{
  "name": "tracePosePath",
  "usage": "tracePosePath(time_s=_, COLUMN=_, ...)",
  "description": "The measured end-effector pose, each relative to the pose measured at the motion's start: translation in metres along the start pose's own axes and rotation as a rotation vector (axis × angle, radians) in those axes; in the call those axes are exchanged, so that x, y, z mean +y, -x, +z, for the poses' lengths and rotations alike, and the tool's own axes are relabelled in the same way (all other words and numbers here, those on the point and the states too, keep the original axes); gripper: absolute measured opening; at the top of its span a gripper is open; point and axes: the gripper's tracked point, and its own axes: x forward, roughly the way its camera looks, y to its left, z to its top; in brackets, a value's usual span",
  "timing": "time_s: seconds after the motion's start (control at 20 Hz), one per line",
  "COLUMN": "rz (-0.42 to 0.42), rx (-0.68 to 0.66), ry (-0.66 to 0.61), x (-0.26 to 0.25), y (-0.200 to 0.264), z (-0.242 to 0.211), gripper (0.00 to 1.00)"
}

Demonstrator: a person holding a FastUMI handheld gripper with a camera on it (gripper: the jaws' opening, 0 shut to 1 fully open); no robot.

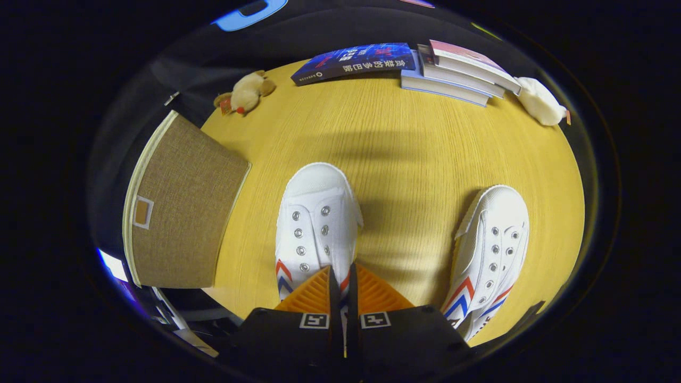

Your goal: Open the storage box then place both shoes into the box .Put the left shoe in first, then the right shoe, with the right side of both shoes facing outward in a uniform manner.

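A white canvas shoe (316,223) with red and blue chevrons lies just ahead of my fingers, toe pointing away. My gripper (341,272) is shut on its right side wall near the heel; a thin strip of the shoe shows between the two fingers. Whether the shoe rests on the wooden table (415,138) or hangs just above it, I cannot tell. The second matching shoe (492,239) lies on the table to the right, toe also pointing away. The brown fabric storage box (183,207) with pale trim and a small label window stands at the table's left edge, to the left of the held shoe.
At the far edge of the table lie a dark blue book (354,61) and a stack of books (460,72). A tan plush toy (246,91) sits at the far left and a white plush toy (540,101) at the far right.
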Motion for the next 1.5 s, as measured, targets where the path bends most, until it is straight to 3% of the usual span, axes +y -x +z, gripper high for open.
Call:
tracePosePath(time_s=0.55, rz=0.002, rx=-0.182, ry=-0.184, x=0.042, y=0.097, z=0.056, gripper=0.06)
tracePosePath(time_s=0.95, rz=0.145, rx=-0.264, ry=-0.238, x=0.149, y=0.171, z=0.117, gripper=0.07)
tracePosePath(time_s=1.15, rz=0.207, rx=-0.232, ry=-0.278, x=0.207, y=0.170, z=0.128, gripper=0.06)
tracePosePath(time_s=1.5, rz=0.190, rx=-0.131, ry=-0.261, x=0.270, y=0.127, z=0.117, gripper=0.06)
